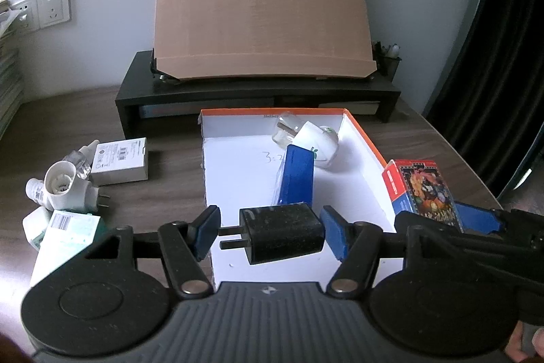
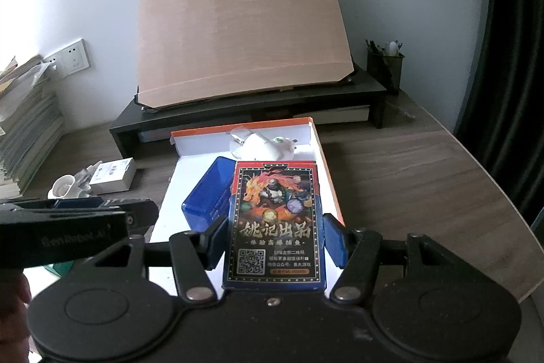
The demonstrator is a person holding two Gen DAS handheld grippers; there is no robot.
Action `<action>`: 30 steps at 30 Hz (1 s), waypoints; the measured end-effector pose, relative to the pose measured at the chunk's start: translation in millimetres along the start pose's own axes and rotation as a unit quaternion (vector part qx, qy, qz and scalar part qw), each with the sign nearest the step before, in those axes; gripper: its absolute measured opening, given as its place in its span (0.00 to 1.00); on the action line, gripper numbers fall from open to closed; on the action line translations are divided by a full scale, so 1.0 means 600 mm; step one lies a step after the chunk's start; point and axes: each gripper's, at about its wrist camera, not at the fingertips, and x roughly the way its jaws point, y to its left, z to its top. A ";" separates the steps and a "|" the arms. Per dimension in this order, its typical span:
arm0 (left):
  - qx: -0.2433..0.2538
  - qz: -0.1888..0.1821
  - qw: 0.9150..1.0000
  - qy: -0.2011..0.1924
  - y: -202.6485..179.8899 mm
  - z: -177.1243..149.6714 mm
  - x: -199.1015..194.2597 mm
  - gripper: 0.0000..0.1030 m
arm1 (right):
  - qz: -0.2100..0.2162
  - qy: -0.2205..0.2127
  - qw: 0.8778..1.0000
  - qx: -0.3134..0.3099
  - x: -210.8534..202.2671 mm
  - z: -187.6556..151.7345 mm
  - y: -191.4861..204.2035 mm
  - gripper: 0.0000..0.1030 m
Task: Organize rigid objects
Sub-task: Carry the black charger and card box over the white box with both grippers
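Note:
A white box lid with an orange rim (image 1: 360,138) lies on the desk and holds a blue case (image 1: 296,177) and a white plug-in device (image 1: 318,142). My left gripper (image 1: 270,235) is open over the lid's near end. A black charger (image 1: 282,233) lies between its fingers, clear of both pads. My right gripper (image 2: 277,242) is shut on a card pack (image 2: 277,223) and holds it over the lid's right side (image 2: 326,165). The pack also shows in the left wrist view (image 1: 421,189). The blue case (image 2: 207,196) lies just left of the pack.
On the desk left of the lid lie a white box (image 1: 120,160), a white plug-in device (image 1: 66,189), small bottles and a green-white box (image 1: 64,237). A black monitor stand (image 1: 258,87) with a wooden board (image 1: 258,12) stands behind. Books (image 2: 23,131) are stacked far left.

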 end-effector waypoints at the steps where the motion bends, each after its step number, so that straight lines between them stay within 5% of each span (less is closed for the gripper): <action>1: -0.001 0.000 1.000 0.000 -0.001 0.000 0.000 0.63 | 0.001 -0.001 1.000 -0.001 0.000 0.001 0.000 0.69; 30: -0.010 0.011 1.000 -0.019 -0.056 0.006 0.009 0.63 | 0.003 -0.019 1.000 -0.001 0.002 0.017 -0.047 0.69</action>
